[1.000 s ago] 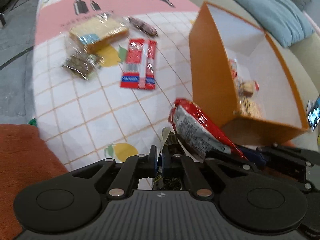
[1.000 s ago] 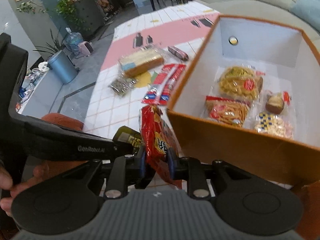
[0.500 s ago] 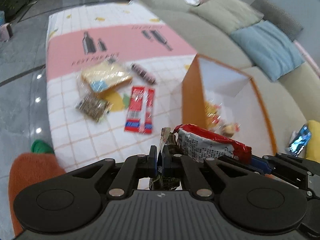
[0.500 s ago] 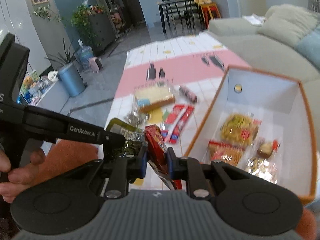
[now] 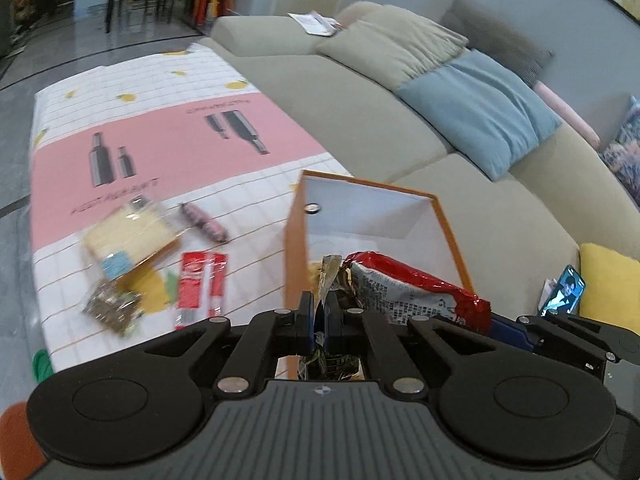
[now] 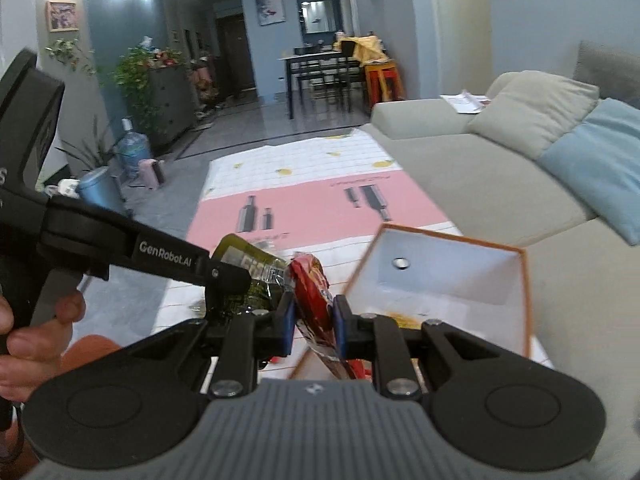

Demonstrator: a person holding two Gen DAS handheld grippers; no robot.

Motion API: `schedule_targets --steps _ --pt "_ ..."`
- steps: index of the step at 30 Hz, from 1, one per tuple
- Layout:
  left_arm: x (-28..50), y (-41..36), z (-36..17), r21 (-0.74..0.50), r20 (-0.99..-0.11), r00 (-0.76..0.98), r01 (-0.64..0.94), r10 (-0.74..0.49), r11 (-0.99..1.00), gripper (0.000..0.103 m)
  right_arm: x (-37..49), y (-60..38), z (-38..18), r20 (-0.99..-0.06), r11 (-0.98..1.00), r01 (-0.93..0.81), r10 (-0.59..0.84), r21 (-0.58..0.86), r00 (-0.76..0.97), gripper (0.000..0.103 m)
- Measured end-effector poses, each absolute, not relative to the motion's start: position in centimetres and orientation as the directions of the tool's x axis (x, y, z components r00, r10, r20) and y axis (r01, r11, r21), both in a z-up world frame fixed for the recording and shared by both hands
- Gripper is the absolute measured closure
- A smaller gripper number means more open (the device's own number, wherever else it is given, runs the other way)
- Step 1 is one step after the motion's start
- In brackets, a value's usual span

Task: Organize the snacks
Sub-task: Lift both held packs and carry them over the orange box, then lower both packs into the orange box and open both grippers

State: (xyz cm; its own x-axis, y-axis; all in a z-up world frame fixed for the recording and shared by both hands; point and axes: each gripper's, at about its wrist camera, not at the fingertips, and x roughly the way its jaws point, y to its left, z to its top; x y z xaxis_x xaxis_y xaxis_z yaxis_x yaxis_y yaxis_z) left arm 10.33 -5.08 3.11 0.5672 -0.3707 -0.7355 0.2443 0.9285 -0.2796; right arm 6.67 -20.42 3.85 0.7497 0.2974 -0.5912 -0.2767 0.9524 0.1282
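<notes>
Two jaws pairs clamped: left gripper [image 5: 319, 322] on dark-green packet [image 5: 326, 280], right gripper [image 6: 313, 326] on red packet [image 6: 314, 292].

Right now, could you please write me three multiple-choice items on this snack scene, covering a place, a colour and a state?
1. Where does the orange box stand?
A. on the sofa
B. on the patterned cloth
C. on the dining table

2. What colour is the packet in the right claw?
A. red
B. blue
C. white

3. How is the left claw?
A. wide open
B. shut on nothing
C. shut on the dark green packet

B: cloth lies around the box. A: the red packet shows between its fingers. C: the fingers pinch the packet's edge.
</notes>
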Motion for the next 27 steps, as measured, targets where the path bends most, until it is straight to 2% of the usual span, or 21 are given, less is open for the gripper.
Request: schedule_targets --steps 8,16,27 --pt "14.3 -10.3 1.3 -0.251 -0.784 0.495 0.298 -0.374 0.921 0.099 9.8 -23.9 1.6 -0.623 0.972 -0.227 0.218 0.067 0.751 0.086" --pt "18.5 -13.6 -2.0 -0.191 -0.843 0.437 0.304 -0.314 0.933 0.099 14.4 -26.4 -1.9 -0.689 0.98 -0.199 0.136 -0.012 0.712 0.086" --pt "22.9 -15.0 -3.5 -0.147 -0.858 0.447 0.26 -0.253 0.954 0.099 19.0 -26.8 -5.8 -0.744 0.957 -0.219 0.004 -0.191 0.668 0.086"
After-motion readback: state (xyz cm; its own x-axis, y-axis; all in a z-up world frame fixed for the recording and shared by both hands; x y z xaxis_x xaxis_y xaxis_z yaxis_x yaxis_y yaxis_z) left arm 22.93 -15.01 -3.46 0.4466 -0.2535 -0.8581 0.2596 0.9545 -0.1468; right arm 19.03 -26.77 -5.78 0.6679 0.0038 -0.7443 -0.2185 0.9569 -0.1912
